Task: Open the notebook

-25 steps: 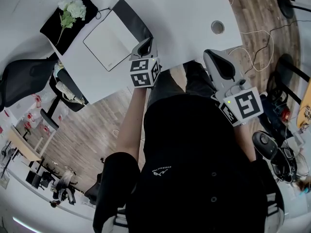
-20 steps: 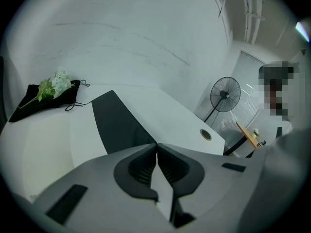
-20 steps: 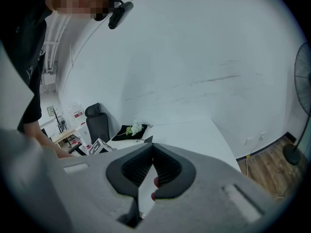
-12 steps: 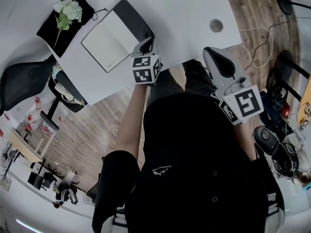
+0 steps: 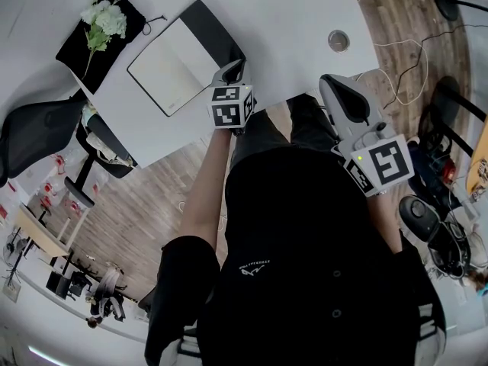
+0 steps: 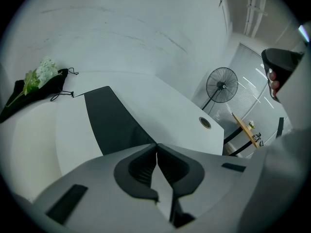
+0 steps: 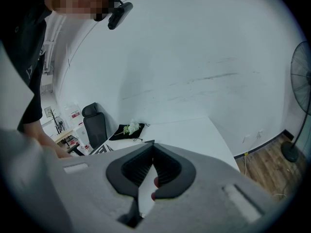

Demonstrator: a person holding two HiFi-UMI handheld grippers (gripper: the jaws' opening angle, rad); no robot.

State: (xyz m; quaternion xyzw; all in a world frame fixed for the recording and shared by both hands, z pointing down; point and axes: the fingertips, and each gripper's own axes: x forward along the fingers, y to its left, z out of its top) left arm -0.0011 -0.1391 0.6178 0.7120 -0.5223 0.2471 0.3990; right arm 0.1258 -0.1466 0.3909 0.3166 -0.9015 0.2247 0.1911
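The notebook (image 5: 169,69) lies flat on the white table (image 5: 290,14), a white page facing up and a black panel (image 5: 210,33) beside it on the right. In the left gripper view the same notebook (image 6: 73,130) lies just beyond the jaws. My left gripper (image 5: 232,69) is shut with nothing in it, hovering at the notebook's near right corner by the table edge (image 6: 156,147). My right gripper (image 5: 335,86) is shut and empty too, held at the table's near edge well right of the notebook (image 7: 153,149).
A black bag with white flowers (image 5: 99,25) lies at the table's far left corner. A round cable hole (image 5: 338,41) is set in the table on the right. A black office chair (image 5: 34,128) stands left of the table. Cables (image 5: 412,59) trail over the wooden floor.
The left gripper has edged slightly toward the notebook. The notebook and the right gripper have hardly moved.
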